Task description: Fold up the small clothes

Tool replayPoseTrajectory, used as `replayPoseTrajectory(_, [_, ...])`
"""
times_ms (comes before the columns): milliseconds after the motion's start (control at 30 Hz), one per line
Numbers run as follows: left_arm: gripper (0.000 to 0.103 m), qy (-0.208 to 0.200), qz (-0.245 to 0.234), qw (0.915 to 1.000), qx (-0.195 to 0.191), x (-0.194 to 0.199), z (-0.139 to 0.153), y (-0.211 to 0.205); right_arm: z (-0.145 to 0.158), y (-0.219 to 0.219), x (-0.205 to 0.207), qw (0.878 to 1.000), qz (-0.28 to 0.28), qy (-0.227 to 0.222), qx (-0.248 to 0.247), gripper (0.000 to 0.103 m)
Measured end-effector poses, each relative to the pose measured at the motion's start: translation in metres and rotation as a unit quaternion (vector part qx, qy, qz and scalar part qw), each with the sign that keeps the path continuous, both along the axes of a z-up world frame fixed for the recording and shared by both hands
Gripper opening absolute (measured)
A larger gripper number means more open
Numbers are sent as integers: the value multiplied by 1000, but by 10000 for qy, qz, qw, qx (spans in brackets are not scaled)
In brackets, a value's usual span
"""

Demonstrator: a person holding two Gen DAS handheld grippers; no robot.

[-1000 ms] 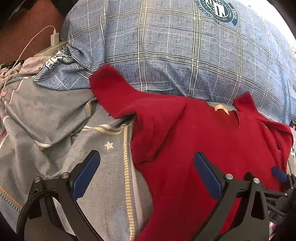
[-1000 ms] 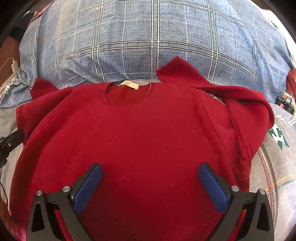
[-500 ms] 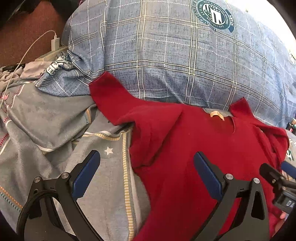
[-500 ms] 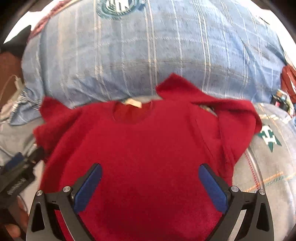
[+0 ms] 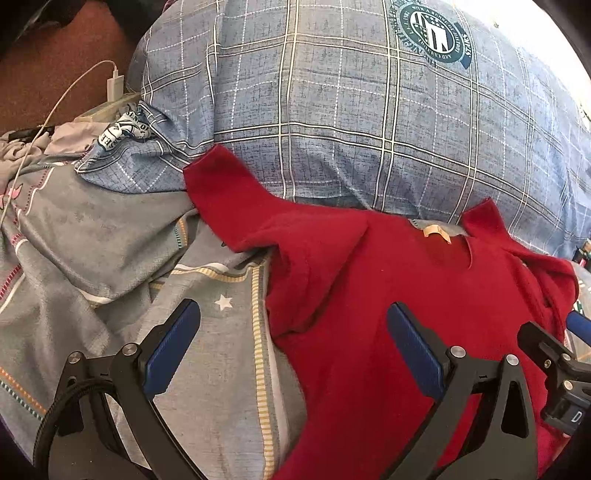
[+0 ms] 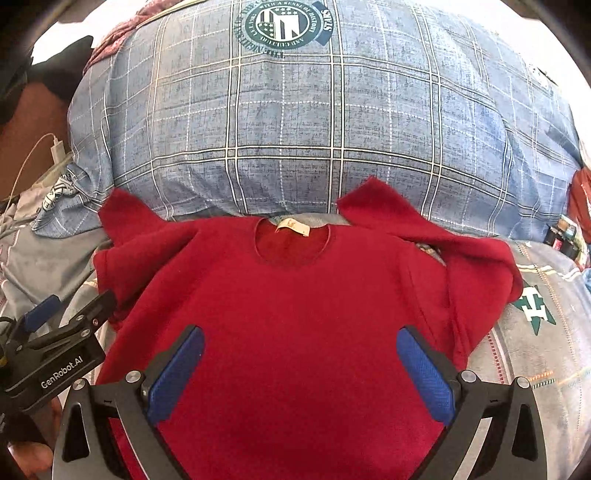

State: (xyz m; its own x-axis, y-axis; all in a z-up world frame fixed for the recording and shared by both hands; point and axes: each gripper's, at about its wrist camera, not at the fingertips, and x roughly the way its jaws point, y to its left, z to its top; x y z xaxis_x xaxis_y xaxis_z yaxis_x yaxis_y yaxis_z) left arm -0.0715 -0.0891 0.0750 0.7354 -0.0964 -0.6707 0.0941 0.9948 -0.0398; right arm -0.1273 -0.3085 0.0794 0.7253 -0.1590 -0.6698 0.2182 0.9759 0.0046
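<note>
Your left tongs (image 5: 293,356) are spread wide, both blue pads apart with nothing between them, pointing forward and slightly down. Your right tongs (image 6: 300,373) are just as wide, also gripping nothing. From the right wrist view, the left tongs sit low at the left edge, and your fingers (image 6: 31,456) show beneath them, wrapped under the handle.

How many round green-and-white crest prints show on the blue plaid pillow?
2. One large round green-and-white crest sits at the top of the blue plaid pillow; a second, crumpled crest is on its bunched left corner. Others may be hidden on the back.
</note>
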Motion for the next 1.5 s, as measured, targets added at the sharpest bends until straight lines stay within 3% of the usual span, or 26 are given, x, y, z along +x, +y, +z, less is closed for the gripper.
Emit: replayPoseTrajectory(1500, [102,177,91,9997,102,11,-12,3,-20,17,27,9994,195,285,-19,103])
